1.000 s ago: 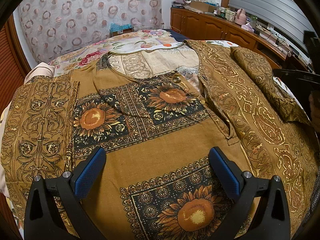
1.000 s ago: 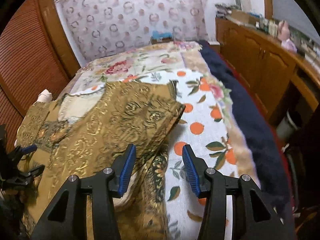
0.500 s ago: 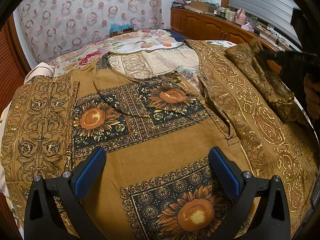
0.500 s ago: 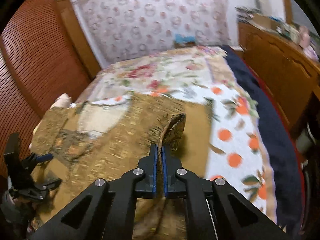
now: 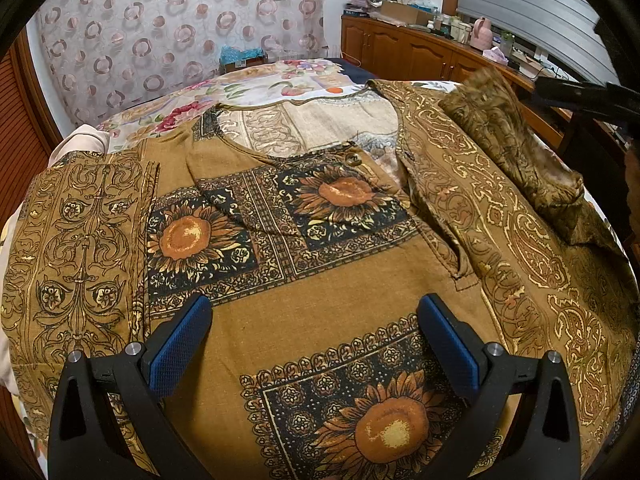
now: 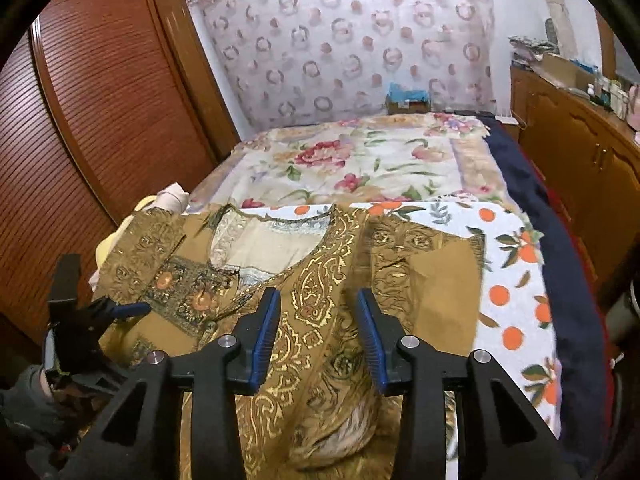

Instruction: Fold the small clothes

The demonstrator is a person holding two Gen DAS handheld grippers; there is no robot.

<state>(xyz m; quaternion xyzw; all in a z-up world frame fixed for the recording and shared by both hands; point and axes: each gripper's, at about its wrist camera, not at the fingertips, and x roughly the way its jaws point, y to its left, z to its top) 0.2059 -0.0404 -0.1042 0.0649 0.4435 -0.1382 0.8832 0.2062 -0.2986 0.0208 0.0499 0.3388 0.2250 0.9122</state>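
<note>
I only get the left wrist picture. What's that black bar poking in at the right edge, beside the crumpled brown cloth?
Observer: That's the right gripper. Its own camera shows its jaws open, with the folded sleeve lying below them, not pinched.
Operator: What's under the shirt on that side?
Observer: A white sheet printed with oranges, then a navy blanket along the bed's edge.
Operator: And far to my left?
Observer: A tall louvred wooden wardrobe, its doors in full view.
</note>
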